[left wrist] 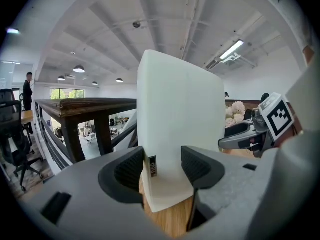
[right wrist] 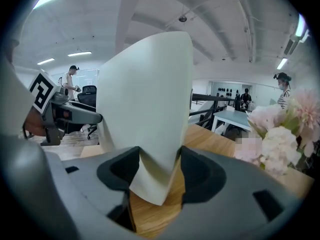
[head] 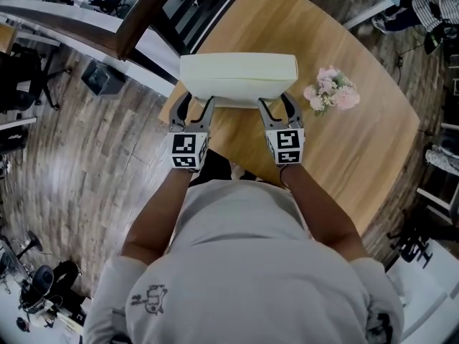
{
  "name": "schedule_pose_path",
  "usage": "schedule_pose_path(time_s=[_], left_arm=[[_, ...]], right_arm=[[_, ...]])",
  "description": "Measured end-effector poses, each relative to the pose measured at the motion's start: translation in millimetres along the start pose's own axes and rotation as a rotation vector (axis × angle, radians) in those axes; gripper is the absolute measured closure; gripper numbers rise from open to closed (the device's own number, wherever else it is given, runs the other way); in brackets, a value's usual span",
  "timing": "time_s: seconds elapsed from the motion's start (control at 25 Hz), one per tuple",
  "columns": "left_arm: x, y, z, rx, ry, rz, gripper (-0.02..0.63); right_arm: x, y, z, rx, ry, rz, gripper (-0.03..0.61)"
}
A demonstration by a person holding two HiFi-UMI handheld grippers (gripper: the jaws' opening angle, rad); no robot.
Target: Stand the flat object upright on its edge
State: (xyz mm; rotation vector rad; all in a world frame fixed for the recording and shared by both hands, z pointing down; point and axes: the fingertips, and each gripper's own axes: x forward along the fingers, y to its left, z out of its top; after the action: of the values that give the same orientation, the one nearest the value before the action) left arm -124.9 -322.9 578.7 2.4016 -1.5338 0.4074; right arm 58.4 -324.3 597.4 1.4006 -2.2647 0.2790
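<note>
While it stands upright on its long edge near the left rim of the wooden table (head: pixel 358 156), the pale cream slab (head: pixel 238 74) is clamped at both ends. The left gripper (head: pixel 195 106) presses its pads on the slab's two broad faces, and the right gripper (head: pixel 277 106) does likewise, both with jaws spread wide around its thickness. A bunch of pink flowers (head: pixel 330 90) lies just beside the slab, to its right.

Slab (head: pixel 238 77) upright on table (head: pixel 358 156) — flowers (head: pixel 331 90) to its right.
</note>
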Motion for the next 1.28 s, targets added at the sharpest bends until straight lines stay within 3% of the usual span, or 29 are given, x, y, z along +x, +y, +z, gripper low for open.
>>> schedule_pose_path(time_s=[0.84, 1.28], left_arm=[[0.4, -4.0, -15.6, -0.009, -0.009, -0.046, 0.373], [-17.8, -4.4, -18.6, 0.011, -0.007, -0.012, 0.373]], right_arm=[[2.2, -0.2, -23.2, -0.05, -0.017, 0.025, 0.293], [-21.7, -3.5, -10.0, -0.048, -0.058, 0.058, 0.29]])
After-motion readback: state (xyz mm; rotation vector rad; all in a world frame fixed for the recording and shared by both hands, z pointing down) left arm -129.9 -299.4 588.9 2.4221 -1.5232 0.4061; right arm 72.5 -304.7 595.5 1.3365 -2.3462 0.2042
